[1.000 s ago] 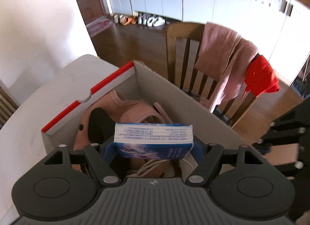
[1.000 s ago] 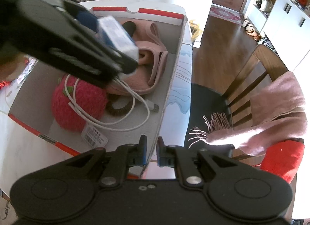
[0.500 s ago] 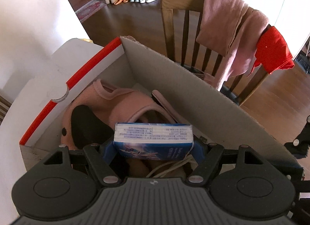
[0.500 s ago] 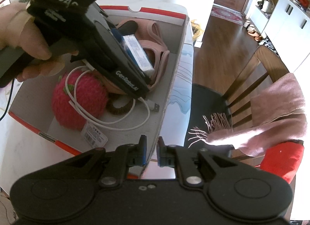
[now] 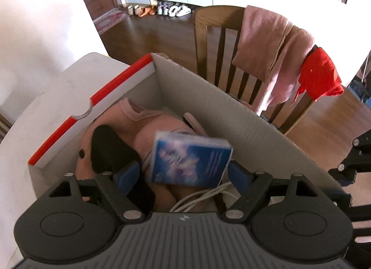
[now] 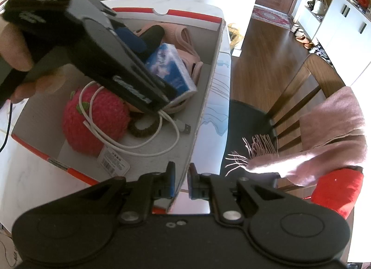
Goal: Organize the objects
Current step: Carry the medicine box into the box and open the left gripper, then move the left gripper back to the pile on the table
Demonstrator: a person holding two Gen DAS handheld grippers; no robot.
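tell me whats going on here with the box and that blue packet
A person is tidying loose items into a cardboard box with two handheld grippers. The left gripper has just been opening, and the blue packet sits tilted and blurred between its pads, apparently let go over the pink cloth item. The right gripper is shut on the box's near wall. A red fuzzy ball and a white cable are already inside.

We read white letters "DA" on black strap [image 6: 39, 2] atop left claw [image 6: 160, 83], rest cut off. Raised lettering along claw side, too blurred to read. Barcode tag [image 6: 113, 163] beside red plush: print too small. Blue packet [image 5: 191, 158]: white text lines, blurred, unreadable.
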